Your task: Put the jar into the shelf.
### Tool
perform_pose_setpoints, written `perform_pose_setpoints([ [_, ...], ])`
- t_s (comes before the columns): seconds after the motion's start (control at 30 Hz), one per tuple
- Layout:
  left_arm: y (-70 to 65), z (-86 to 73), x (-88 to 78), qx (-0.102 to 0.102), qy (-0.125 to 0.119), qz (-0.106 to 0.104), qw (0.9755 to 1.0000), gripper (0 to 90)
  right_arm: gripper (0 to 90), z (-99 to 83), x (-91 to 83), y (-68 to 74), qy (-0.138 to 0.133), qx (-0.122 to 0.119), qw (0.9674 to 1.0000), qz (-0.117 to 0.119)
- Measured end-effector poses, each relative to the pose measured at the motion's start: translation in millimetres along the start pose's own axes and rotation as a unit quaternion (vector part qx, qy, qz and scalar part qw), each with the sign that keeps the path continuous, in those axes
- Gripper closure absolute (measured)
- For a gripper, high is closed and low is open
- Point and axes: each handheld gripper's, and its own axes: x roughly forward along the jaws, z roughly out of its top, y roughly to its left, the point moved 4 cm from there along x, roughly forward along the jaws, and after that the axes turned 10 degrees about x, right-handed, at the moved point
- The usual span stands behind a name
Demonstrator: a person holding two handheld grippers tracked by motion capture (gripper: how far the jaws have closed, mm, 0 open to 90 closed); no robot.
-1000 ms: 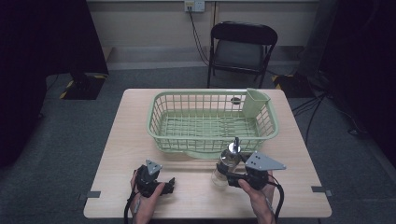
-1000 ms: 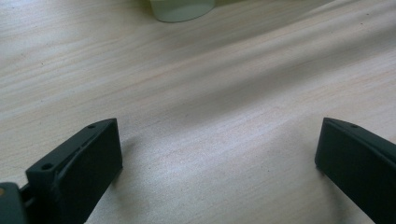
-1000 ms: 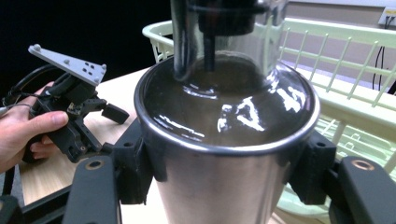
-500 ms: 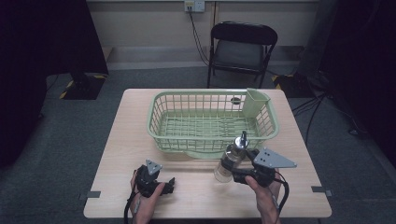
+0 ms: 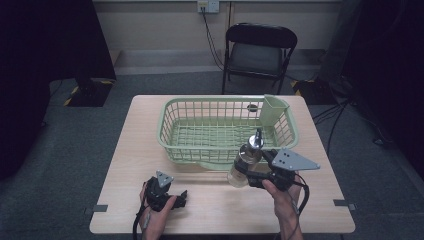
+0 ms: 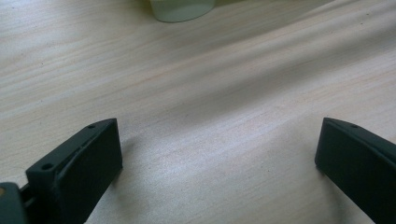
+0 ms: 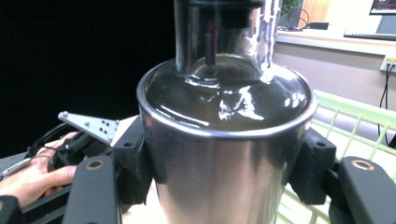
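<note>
A shiny steel bottle (image 5: 244,164) with a narrow dark top leans toward the front rim of the pale green wire basket (image 5: 225,100). My right gripper (image 5: 248,175) is shut on its lower body. In the right gripper view the bottle (image 7: 224,140) sits between both jaws of the right gripper (image 7: 224,179). My left gripper (image 5: 181,198) lies low on the wooden table (image 5: 215,212) near its front edge. The left gripper (image 6: 217,154) stands open with bare wood between its wide-spread jaws.
The basket has a solid cutlery cup (image 5: 274,111) at its back right corner. A black folding chair (image 5: 259,52) stands behind the table. Dark curtains flank the room. The basket's green base (image 6: 182,9) shows ahead of the left gripper.
My right gripper has lifted the bottle slightly and carried it toward the basket's front rim. The left gripper has stayed put.
</note>
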Motion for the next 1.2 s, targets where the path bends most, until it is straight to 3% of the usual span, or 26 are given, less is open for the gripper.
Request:
perform_pose_setpoints([
  [0.63, 0.0, 0.0, 0.0, 0.0, 0.0, 0.0, 1.0, 0.3, 35.1, 47.7, 16.1, -9.3, 0.01, -0.008, 0.9999, 0.004],
  [0.87, 0.0, 0.0, 0.0, 0.0, 0.0, 0.0, 1.0, 0.3, 35.1, 67.3, 21.3, -11.6, 0.027, -0.018, 0.9995, 0.005],
  [1.0, 0.0, 0.0, 0.0, 0.0, 0.0, 0.0, 1.0, 0.3, 35.1, 76.4, 21.6, -11.5, 0.028, -0.01, 0.9995, 0.015],
  [1.2, 0.0, 0.0, 0.0, 0.0, 0.0, 0.0, 1.0, 0.3, 35.1, 87.8, 26.4, -12.5, 0.029, -0.01, 0.9995, 0.01],
])
